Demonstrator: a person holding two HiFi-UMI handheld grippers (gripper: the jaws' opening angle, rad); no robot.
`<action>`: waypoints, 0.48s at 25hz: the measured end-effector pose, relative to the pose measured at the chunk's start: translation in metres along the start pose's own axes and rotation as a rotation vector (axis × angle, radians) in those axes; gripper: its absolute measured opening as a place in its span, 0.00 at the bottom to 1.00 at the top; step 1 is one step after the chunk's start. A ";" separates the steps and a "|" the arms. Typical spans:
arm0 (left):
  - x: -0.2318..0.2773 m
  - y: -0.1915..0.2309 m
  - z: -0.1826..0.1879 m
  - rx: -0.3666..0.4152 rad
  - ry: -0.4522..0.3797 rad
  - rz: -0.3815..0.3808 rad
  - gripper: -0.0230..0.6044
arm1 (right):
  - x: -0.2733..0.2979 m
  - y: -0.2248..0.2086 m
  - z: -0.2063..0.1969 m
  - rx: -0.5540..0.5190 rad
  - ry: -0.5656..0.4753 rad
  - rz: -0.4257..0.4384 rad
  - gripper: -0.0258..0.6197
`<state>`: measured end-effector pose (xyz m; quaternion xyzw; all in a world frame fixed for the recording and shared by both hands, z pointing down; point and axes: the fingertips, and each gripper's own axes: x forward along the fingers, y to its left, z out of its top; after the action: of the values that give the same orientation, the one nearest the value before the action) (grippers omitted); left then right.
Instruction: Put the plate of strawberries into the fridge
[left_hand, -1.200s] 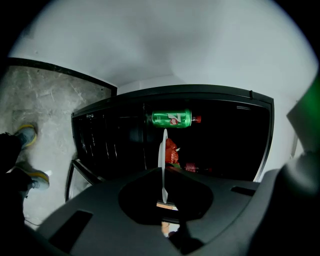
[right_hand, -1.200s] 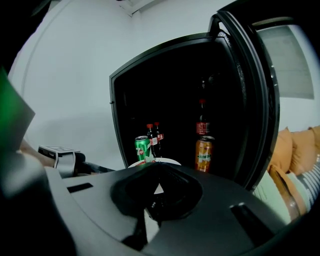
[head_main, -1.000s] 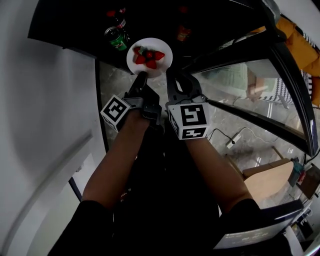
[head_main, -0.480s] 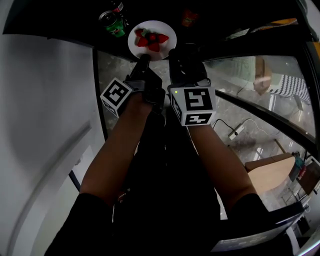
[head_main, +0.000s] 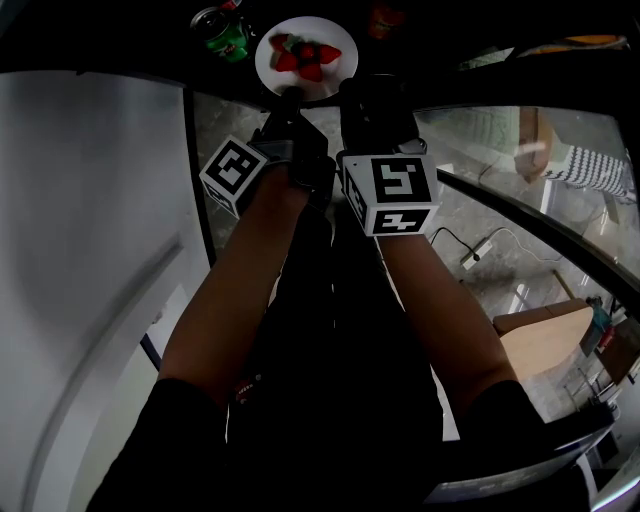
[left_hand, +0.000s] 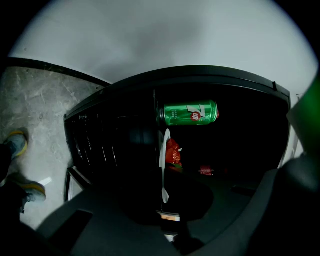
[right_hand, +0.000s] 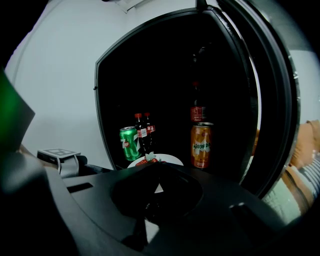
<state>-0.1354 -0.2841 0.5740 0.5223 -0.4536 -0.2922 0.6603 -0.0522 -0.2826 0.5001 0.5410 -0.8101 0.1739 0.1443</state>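
Note:
A white plate (head_main: 305, 55) of red strawberries (head_main: 308, 60) is held just inside the dark open fridge (right_hand: 165, 75). My left gripper (head_main: 287, 103) is shut on the plate's near rim; in its own view the plate (left_hand: 163, 165) shows edge-on with the strawberries (left_hand: 173, 151) beyond it. Beside it on the right, my right gripper (head_main: 366, 95) is shut on the same rim. In the right gripper view, white of the plate (right_hand: 167, 160) shows between and beyond the dark jaws.
On the fridge shelf stand a green can (right_hand: 129, 143), two cola bottles (right_hand: 145, 131) behind it and an orange can (right_hand: 201, 145) to the right. The fridge's glass door (head_main: 520, 200) stands open at right. A white wall (head_main: 90, 220) lies at left.
Both grippers have moved forward with the plate, carrying it farther into the fridge toward the cans.

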 end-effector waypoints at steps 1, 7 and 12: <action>0.003 0.001 0.000 0.000 -0.001 0.001 0.07 | 0.002 -0.002 0.000 0.002 0.001 -0.001 0.05; 0.010 0.006 0.000 0.012 -0.001 -0.008 0.07 | 0.006 -0.008 -0.004 -0.004 -0.002 -0.004 0.05; 0.012 0.003 0.003 0.014 -0.011 -0.036 0.07 | 0.006 -0.010 0.001 -0.040 -0.017 -0.008 0.05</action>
<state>-0.1329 -0.2947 0.5804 0.5333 -0.4498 -0.3040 0.6487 -0.0456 -0.2916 0.5032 0.5429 -0.8123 0.1525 0.1487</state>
